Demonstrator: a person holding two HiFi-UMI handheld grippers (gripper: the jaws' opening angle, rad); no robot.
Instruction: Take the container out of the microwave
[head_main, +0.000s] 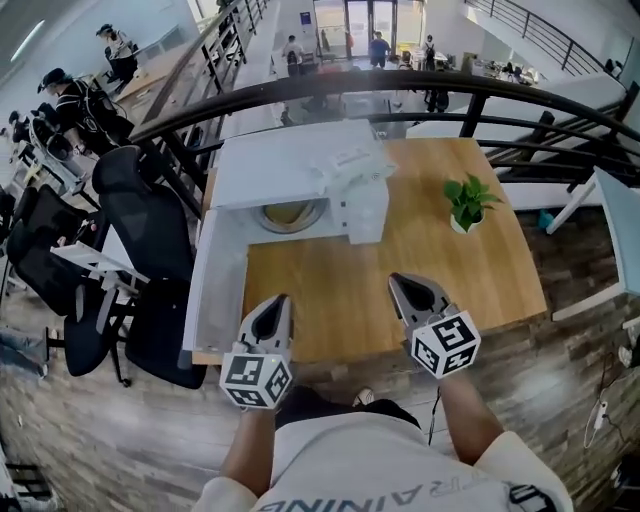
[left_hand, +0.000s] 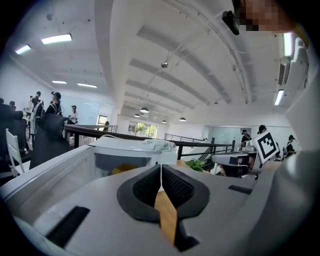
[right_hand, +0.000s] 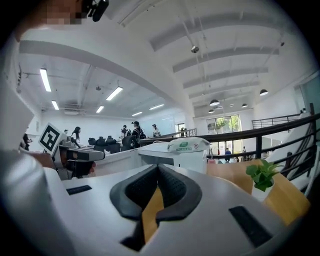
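The white microwave stands at the back left of the wooden table, its door swung open toward me on the left. Inside, a round yellowish container rests on the turntable; the left gripper view shows it as a yellow shape in the cavity. My left gripper hovers over the table's near edge beside the open door, jaws shut and empty. My right gripper hangs to its right, in front of the microwave, also shut with nothing held. Both point toward the microwave.
A small potted plant sits on the right part of the table. A dark curved railing runs behind the table. Black office chairs stand to the left of the open door. A white packet lies on the microwave's top.
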